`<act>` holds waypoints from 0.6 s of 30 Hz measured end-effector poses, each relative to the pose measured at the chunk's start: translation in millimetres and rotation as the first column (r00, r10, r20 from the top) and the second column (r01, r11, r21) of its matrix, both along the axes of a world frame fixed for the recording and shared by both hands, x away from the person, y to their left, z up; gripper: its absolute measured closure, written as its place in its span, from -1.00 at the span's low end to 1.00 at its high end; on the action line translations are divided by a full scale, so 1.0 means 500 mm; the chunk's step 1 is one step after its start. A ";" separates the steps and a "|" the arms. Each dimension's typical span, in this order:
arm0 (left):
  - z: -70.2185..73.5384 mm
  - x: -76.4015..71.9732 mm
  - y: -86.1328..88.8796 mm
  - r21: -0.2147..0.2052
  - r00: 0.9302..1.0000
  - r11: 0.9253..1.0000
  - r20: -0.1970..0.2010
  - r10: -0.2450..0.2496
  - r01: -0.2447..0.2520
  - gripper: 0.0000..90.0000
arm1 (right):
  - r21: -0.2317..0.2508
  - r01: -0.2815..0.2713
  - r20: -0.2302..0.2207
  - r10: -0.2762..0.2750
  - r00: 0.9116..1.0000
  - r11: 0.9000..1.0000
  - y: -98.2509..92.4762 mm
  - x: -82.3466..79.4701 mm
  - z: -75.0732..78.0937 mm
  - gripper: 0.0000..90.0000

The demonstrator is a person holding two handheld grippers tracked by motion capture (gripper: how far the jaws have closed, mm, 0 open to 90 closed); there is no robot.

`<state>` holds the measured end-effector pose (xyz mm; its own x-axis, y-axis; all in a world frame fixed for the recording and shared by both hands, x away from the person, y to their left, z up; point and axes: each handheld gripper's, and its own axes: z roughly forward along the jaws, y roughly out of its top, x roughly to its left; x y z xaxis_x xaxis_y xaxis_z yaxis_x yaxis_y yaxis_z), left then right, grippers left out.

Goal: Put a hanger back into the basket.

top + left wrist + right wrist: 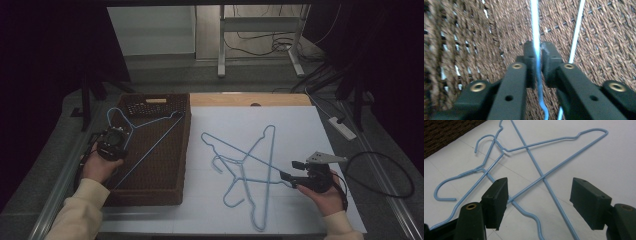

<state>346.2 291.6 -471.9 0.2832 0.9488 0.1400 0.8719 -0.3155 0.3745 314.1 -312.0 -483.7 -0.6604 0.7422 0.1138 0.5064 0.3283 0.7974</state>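
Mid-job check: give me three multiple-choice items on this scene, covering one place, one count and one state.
1. Where is the blue wire hanger that runs between the left gripper jaws?
A. on the floor
B. over the brown woven basket
C. on the white sheet

2. How many blue hangers lie on the white sheet?
A. two
B. four
C. none

3. How do the right gripper jaws stand?
A. shut on a hanger
B. shut on nothing
C. wide open

Key:
1 B, woven weave lies behind that wire.
2 A, two crossed hangers lie on the sheet.
3 C, the pads stand far apart above the wires.
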 end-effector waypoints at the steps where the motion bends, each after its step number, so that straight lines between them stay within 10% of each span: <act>1: 0.002 -0.001 0.000 0.001 1.000 1.000 0.016 0.005 -0.005 0.61 | 0.001 0.000 0.000 0.000 1.000 1.000 0.000 0.000 0.000 -0.30; 9: 0.043 -0.038 0.004 -0.143 0.986 0.989 0.169 0.001 0.023 -0.04 | 0.002 -0.001 0.000 0.001 1.000 1.000 -0.002 -0.001 0.001 -0.30; 18: 0.100 -0.103 -0.007 -0.316 0.933 0.927 0.351 -0.084 0.202 -0.16 | 0.001 0.001 0.001 -0.001 1.000 1.000 0.000 -0.001 0.001 -0.31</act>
